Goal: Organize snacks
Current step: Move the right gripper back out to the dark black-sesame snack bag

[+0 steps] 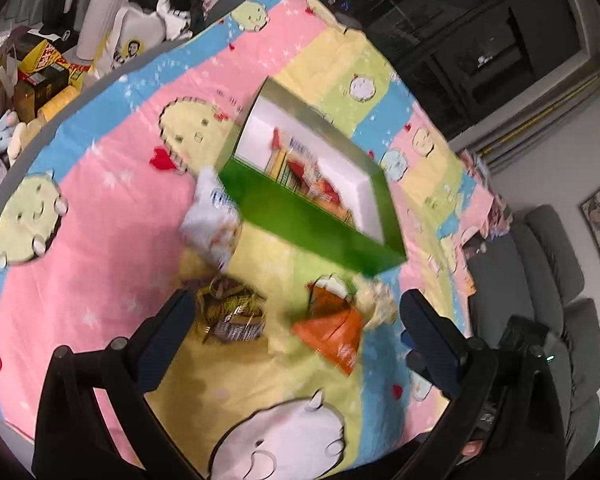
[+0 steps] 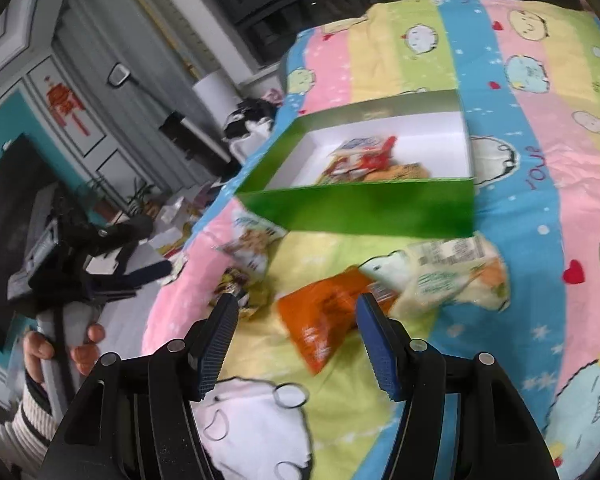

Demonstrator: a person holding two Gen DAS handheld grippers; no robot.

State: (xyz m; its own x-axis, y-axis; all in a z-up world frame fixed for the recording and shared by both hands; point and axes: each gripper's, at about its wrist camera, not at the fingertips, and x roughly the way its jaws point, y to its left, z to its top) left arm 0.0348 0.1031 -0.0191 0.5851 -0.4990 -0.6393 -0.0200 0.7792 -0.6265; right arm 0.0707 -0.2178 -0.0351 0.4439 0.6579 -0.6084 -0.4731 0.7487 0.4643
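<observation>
Currently both grippers hang over a bed covered by a pastel cartoon quilt (image 1: pixel 112 216), both pointing down at a slant toward the snacks. Left gripper (image 1: pixel 296 320) has its jaws spread very wide, nothing between the pads, nothing held; in its view a gold-and-purple packet (image 1: pixel 232 312) lies just beside the left finger and an orange packet (image 1: pixel 332 328) lies on the quilt between the two fingers, closer to the right one. Right gripper (image 2: pixel 296 336) is about half open, also empty; the orange packet (image 2: pixel 324 320) sits on the quilt in the gap ahead of its fingertips, pads not pressing on it. A green box (image 1: pixel 316 216) with a white inside stands open on the quilt beyond the loose snacks, with several colourful packets already lying inside it (image 2: pixel 364 160). Just outside the box's near green wall, a white packet (image 1: pixel 212 220) rests against the left corner in the left view. A pale green-and-white packet (image 2: pixel 456 276) lies right of the orange one, touching it, near the box's front wall. A small dark packet (image 2: pixel 236 284) sits by the right gripper's left finger. At the left edge of the right view, a hand (image 2: pixel 60 344) with a striped sleeve grips the handle of the other gripper. Both frames are motion-blurred, so print on the packets is unreadable.
</observation>
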